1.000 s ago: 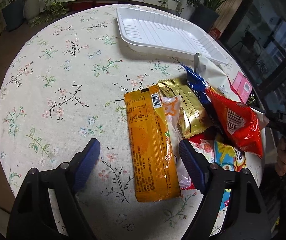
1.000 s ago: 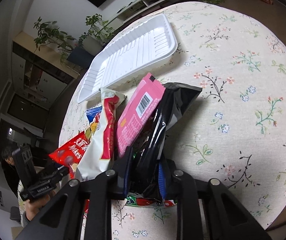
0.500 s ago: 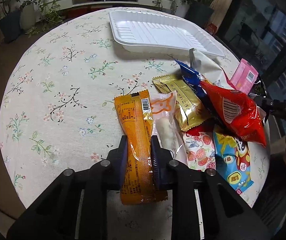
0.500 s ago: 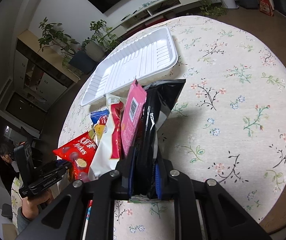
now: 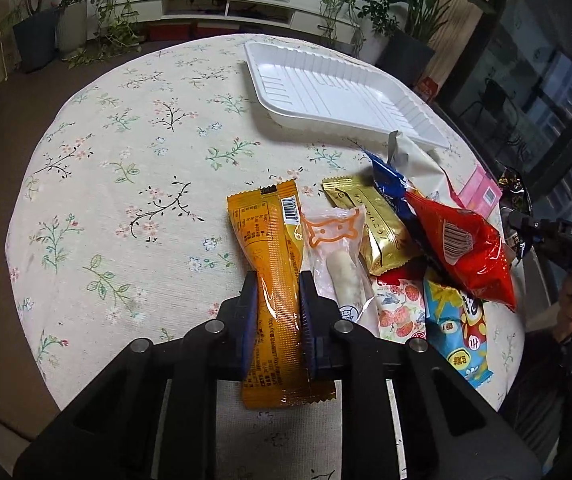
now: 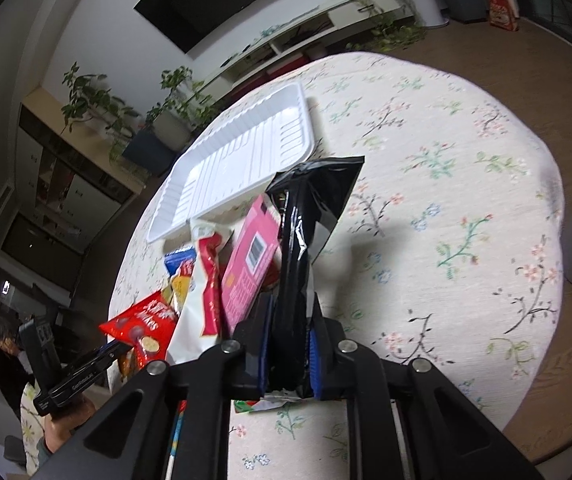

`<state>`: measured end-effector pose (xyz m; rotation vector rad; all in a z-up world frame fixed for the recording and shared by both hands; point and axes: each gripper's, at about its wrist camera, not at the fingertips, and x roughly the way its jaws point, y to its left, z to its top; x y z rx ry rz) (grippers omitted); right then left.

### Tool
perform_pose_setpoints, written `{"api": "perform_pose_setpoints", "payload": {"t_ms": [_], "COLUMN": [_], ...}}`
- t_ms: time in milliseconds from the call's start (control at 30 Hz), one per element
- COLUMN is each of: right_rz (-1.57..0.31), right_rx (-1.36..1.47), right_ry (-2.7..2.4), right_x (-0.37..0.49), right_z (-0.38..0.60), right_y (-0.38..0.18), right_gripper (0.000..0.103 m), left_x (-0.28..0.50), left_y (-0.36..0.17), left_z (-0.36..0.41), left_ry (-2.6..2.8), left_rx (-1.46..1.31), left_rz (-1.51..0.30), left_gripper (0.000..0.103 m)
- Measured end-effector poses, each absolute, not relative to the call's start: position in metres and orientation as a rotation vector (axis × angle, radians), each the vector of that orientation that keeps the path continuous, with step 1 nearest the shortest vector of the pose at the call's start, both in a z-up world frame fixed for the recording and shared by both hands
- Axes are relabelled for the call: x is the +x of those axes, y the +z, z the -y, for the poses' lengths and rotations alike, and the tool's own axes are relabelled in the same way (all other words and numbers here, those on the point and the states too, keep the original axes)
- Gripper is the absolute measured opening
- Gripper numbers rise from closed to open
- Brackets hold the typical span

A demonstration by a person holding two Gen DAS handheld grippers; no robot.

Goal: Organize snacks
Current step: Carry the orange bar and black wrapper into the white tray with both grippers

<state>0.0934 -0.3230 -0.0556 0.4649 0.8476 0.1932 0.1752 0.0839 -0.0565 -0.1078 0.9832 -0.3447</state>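
The step in hand looks like lifting two snacks out of the pile so they can be put in the white tray (image 5: 337, 92). On the left, the orange bar (image 5: 274, 280) is pinched across its middle by the left tongs (image 5: 274, 312), which are shut tight on it. It is best raised slowly and kept flat, so its long ends do not droop or drag the clear pack (image 5: 337, 256) that lies touching it on the right. The grip is near the middle of the bar, which seems good for balance.

Moving right, the gold pack (image 5: 373, 232), the blue pack (image 5: 389, 180) and the red bag (image 5: 461, 248) lie in a heap, some on top of others. They should be left alone for now.

On the right, the black bag (image 6: 305, 232) is held near its lower end by the right tongs (image 6: 289, 352), whose blue pads are pressed on both sides of it. The bag stands up tall and leans toward the tray. Because it is held low, its top may flop, so a steady, gentle carry is needed. The pink pack (image 6: 250, 256) rests just beside the black bag on the left and could be pulled along.

The tray is empty and sits beyond the pile, near the far side of the table (image 5: 126, 160). Both snacks are well apart from it.
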Motion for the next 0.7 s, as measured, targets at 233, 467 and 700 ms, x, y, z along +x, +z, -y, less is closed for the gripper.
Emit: {"api": "perform_pose_setpoints", "payload": {"t_ms": [233,467,700], "right_rz": [-0.766,-0.678,-0.707], "right_rx": [0.462,0.389,0.272], "right_ry": [0.111,0.153,0.272], "right_x": [0.086,0.095,0.182], "right_z": [0.334,0.325,0.282], "right_y": [-0.045,-0.011,0.033], "right_gripper": [0.017,0.017,0.017], "left_x": [0.172,0.198,0.289], "left_y": [-0.046,0.002,0.044], "left_z": [-0.086,-0.077,-0.039], "left_ry": [-0.377,-0.393,-0.407], "left_rx": [-0.15,-0.105,-0.019], "left_rz": [-0.957,-0.88,-0.868], "left_gripper": [0.017,0.017,0.017]}}
